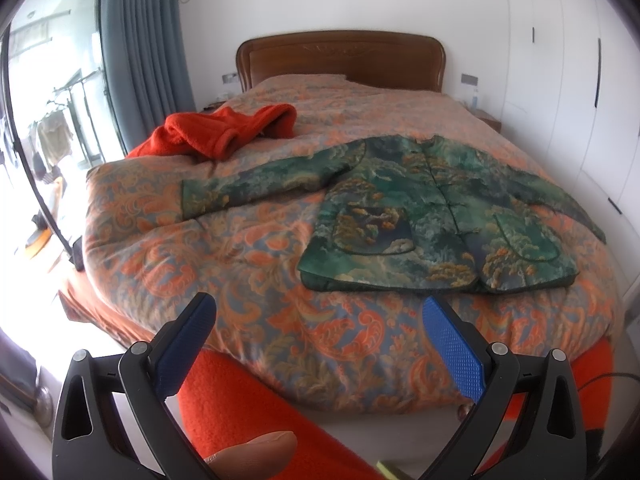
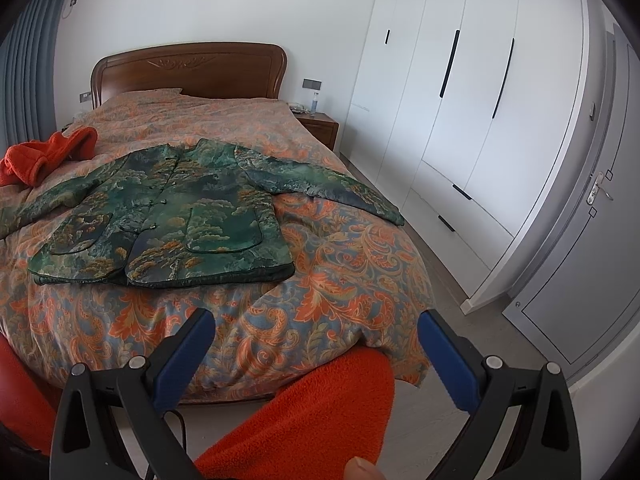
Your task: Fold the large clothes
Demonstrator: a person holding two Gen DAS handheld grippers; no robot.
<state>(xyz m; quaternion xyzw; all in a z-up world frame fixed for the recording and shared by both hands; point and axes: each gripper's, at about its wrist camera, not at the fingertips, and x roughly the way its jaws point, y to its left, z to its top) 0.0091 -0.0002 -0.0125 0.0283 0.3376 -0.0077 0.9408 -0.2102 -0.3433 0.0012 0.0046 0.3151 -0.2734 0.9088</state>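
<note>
Green jacket [image 1: 432, 212] lies spread flat, sleeves out, on my bed's orange paisley quilt [image 1: 248, 264]. My left gripper [image 1: 320, 344] and right gripper [image 2: 316, 348] hover before the foot, fingers spread wide, empty. Red fleece [image 1: 224, 128] sits left, white wardrobe [image 2: 460, 120] right.

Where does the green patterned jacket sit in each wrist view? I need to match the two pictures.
Left wrist: green jacket lies flat right of center, beyond the open jaws.
Right wrist: green jacket lies left of center.
Shared landmark: wooden headboard behind it.
</note>
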